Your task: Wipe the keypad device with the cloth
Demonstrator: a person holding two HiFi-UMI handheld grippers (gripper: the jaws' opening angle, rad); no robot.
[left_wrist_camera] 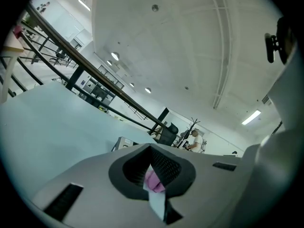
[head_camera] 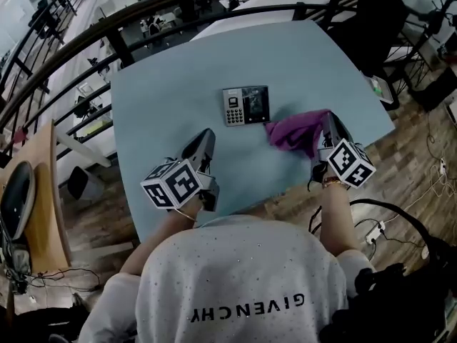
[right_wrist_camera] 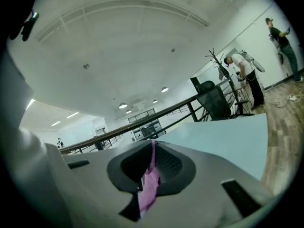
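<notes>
The right gripper's (head_camera: 327, 123) jaws pinch the purple cloth (head_camera: 291, 133), which lies at four o'clock of the keypad device (head_camera: 245, 106). The left gripper (head_camera: 206, 138), jaws together and empty, sits at seven o'clock. Sweep the cloth toward ten o'clock, pressing lightly lest the device slide.

Smooth, matt pale blue desk (head_camera: 171, 113). On it lie a soft, crumpled purple cloth (head_camera: 293, 131) and a keypad device (head_camera: 245, 106) of grey plastic with a glossy dark screen. The left claw (left_wrist_camera: 152, 167) and right claw (right_wrist_camera: 152, 167) are matt grey plastic with dark ribbed pads (right_wrist_camera: 166, 163). The floor (head_camera: 414, 156) is wood plank.
</notes>
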